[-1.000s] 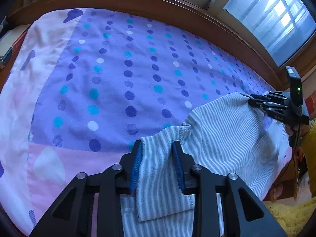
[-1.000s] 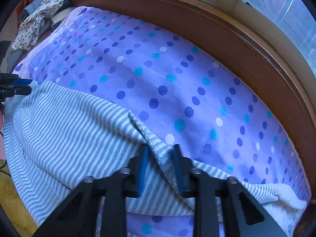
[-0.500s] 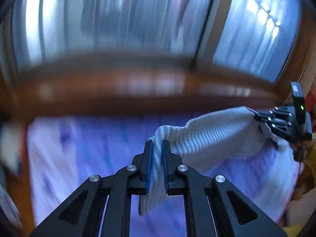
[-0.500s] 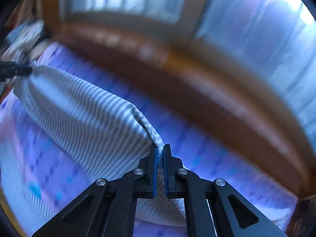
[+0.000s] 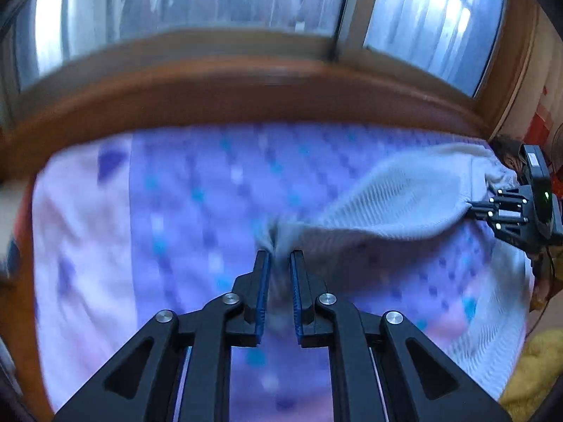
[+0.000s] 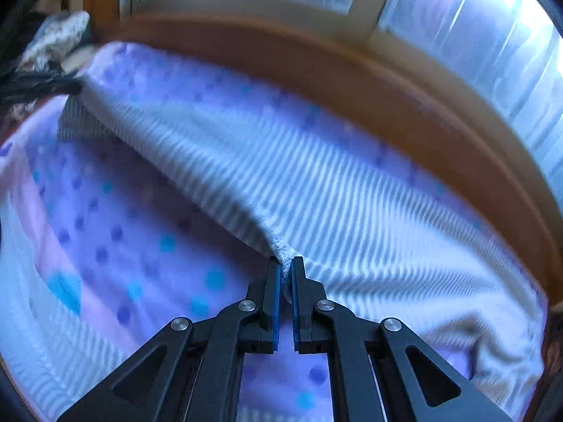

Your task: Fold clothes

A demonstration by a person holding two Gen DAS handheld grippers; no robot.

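Note:
A grey-and-white striped garment (image 5: 404,200) hangs stretched between my two grippers above the purple dotted bedsheet (image 5: 197,211). My left gripper (image 5: 279,255) is shut on a bunched corner of it. At the far right of the left wrist view, my right gripper (image 5: 471,205) pinches the other end. In the right wrist view, my right gripper (image 6: 285,262) is shut on the garment's (image 6: 316,183) hemmed edge. The cloth runs from there up to my left gripper (image 6: 75,86) at the far left. The garment's lower part droops onto the bedsheet (image 6: 123,228).
A curved wooden bed frame (image 5: 246,95) borders the far side, with windows (image 5: 432,24) behind it. A yellow cloth (image 5: 531,369) lies at the lower right. Other clothes (image 6: 59,35) are piled beyond the bed's far left corner.
Both grippers closed on the striped garment's edge and raised it off the bed. It went from lying flat to being pulled taut between them.

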